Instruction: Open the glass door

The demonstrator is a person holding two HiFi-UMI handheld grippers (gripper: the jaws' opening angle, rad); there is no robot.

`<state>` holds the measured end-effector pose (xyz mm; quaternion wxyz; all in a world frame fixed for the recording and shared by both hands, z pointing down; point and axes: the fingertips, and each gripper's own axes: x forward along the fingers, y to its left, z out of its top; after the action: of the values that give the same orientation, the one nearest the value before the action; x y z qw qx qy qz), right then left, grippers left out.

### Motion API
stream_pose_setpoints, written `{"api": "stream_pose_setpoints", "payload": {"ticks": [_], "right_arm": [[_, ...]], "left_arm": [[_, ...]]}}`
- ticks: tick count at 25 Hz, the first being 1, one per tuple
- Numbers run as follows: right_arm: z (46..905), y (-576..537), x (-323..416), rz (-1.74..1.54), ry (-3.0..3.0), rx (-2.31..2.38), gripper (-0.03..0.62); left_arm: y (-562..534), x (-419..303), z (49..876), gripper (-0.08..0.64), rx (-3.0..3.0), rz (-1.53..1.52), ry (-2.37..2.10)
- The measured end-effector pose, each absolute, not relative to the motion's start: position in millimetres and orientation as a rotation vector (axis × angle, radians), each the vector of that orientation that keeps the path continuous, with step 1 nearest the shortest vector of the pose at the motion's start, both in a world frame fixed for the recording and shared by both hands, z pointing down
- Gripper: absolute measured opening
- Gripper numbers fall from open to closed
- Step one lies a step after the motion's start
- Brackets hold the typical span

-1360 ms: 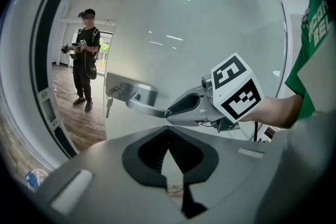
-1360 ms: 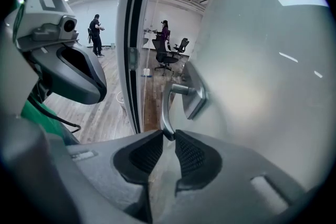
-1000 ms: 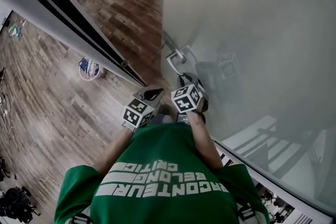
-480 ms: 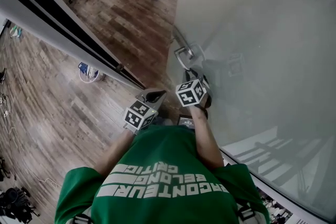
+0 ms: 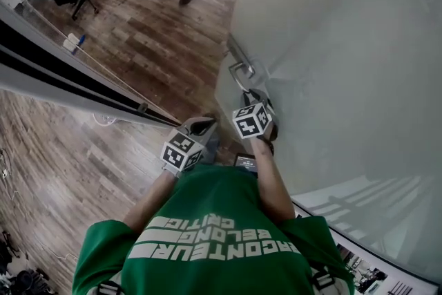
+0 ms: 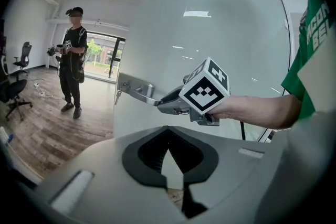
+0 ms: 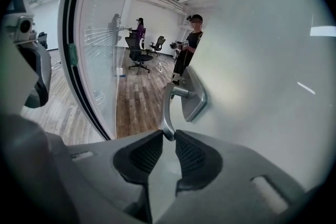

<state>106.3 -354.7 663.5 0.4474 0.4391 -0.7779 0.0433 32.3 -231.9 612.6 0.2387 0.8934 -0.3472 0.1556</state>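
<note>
Right gripper view shows my right gripper (image 7: 168,138) clamped on the tip of the lever handle (image 7: 167,110), whose very end is buried between the ribbed black pads. The handle is a smooth, bent metal bar on a metal plate. It sits near the edge of the frosted glass door (image 7: 252,92) just ahead of me. My left gripper (image 6: 167,135) hangs beside it, jaws together on nothing. From the head view, the clamped tip is hidden under the right gripper's own body.

Your right gripper (image 5: 254,99), forearm stretched forward, has its jaws clamped on the door handle (image 7: 167,113). Your left gripper (image 5: 199,125) hovers just beside it, jaws together with nothing between them.
</note>
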Motion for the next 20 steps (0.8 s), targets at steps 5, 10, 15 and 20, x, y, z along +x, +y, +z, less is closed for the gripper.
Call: {"api": "stream_pose_setpoints", "payload": {"ticks": [5,10,15,20], "right_arm": [[659,-360,123,0.121,-1.897,1.134,0.061],[663,-376,146,0.139,-1.868,1.188,0.061],[661,-387,167,0.176,-1.845,1.225,0.061],[644,-404,195,0.201,-1.820,1.253,0.061]], "left_arm": [[-250,39,606,0.015,2.472,0.423,-0.911],[-276,48,609,0.015,2.495,0.427,-0.864],[-297,59,608,0.016,2.507,0.432,-0.813],[-316,80,587,0.015,2.516,0.430,-0.756]]}}
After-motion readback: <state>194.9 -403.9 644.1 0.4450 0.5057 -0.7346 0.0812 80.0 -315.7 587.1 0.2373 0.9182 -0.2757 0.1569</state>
